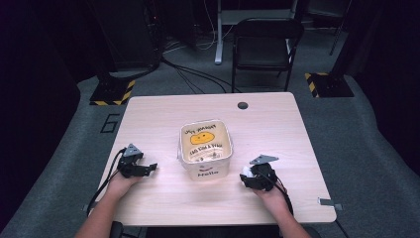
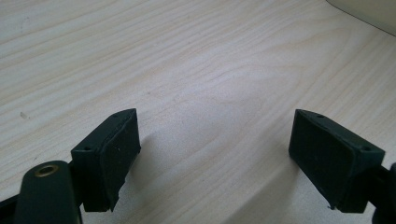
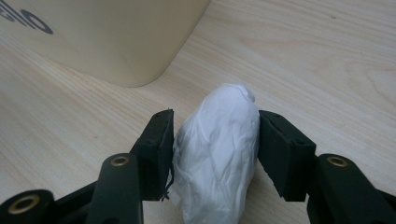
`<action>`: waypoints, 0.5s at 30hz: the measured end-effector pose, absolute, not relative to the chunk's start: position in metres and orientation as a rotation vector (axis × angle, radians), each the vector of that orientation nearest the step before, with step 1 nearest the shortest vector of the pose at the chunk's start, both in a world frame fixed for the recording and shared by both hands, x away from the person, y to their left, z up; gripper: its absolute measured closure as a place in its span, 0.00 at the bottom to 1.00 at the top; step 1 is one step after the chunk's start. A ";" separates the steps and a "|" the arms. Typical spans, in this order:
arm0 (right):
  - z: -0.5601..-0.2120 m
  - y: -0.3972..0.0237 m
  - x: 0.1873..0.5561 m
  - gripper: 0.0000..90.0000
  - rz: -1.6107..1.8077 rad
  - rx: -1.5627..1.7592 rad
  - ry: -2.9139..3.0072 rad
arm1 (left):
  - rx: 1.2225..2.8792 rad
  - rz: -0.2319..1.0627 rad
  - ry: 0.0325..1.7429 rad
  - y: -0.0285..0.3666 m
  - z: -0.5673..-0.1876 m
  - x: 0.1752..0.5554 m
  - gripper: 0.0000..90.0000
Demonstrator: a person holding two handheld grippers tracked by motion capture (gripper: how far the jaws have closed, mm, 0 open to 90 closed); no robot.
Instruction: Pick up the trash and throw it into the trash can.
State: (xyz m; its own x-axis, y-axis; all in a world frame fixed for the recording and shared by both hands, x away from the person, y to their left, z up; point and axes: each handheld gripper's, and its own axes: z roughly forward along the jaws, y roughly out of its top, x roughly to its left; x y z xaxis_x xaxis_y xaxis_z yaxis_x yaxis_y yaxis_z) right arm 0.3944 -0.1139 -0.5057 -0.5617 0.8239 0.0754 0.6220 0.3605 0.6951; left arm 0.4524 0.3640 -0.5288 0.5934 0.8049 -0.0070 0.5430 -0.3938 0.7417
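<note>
Clamping a crumpled white paper wad (image 3: 219, 149) between both pads, the right gripper (image 3: 215, 140) sits on the wooden table (image 1: 163, 114) at about four o'clock from the cream tub (image 1: 205, 163), just beside it. At the tub's eight o'clock, well apart, the left gripper (image 2: 215, 149) rests with jaws wide over bare wood.

One tub (image 1: 205, 148) stands mid-bench (image 1: 163, 111). One white wad (image 3: 217, 149) lies right of the tub. Two tongs sit beside it: the left tongs (image 1: 148, 168) on one side, the right tongs (image 1: 246, 177) on the other. One chair (image 1: 265, 47) stands beyond the tub. Two striped floor plates flank it: one (image 1: 113, 92) left, one (image 1: 328, 85) right.
</note>
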 end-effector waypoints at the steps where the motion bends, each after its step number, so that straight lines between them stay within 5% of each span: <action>1: -0.505 -0.114 0.395 0.53 1.006 1.278 2.342 | 2.094 0.468 1.065 0.364 -0.529 0.452 0.18; 15: -0.487 -0.121 0.394 0.53 1.034 1.279 2.333 | 2.094 0.466 1.064 0.364 -0.529 0.452 0.18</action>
